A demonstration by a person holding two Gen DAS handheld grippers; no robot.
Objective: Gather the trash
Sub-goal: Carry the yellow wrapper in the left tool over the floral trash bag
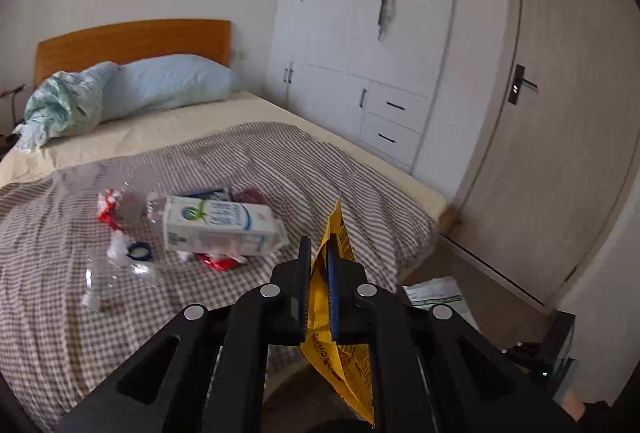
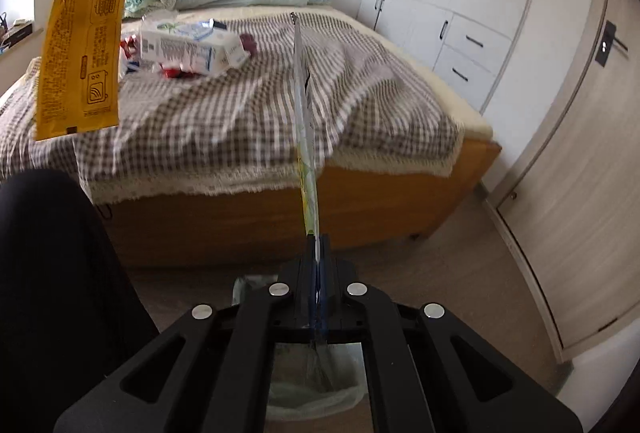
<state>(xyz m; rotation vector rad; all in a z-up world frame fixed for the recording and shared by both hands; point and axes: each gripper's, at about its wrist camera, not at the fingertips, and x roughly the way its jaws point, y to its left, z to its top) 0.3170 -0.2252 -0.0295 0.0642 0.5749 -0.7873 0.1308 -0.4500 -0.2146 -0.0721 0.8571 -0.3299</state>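
Observation:
My left gripper (image 1: 319, 253) is shut on a yellow snack wrapper (image 1: 344, 365), held past the foot of the bed; the wrapper also hangs at the upper left of the right wrist view (image 2: 82, 29). My right gripper (image 2: 319, 245) is shut on a thin silvery-green wrapper (image 2: 304, 113), seen edge-on and standing upright. Below the right gripper is a bin lined with a pale green bag (image 2: 316, 405). On the checked blanket (image 1: 48, 313) lie a white carton (image 1: 218, 223), a clear plastic bottle (image 1: 116, 277), red wrappers (image 1: 107, 209) and other scraps.
The bed has a wooden headboard (image 1: 132, 41), a blue pillow (image 1: 172, 83) and a wooden frame (image 2: 248, 217). White wardrobes (image 1: 360, 53) and a door (image 1: 560, 137) stand to the right. A dark trouser leg (image 2: 52, 293) is at lower left. A paper (image 1: 436, 295) lies on the floor.

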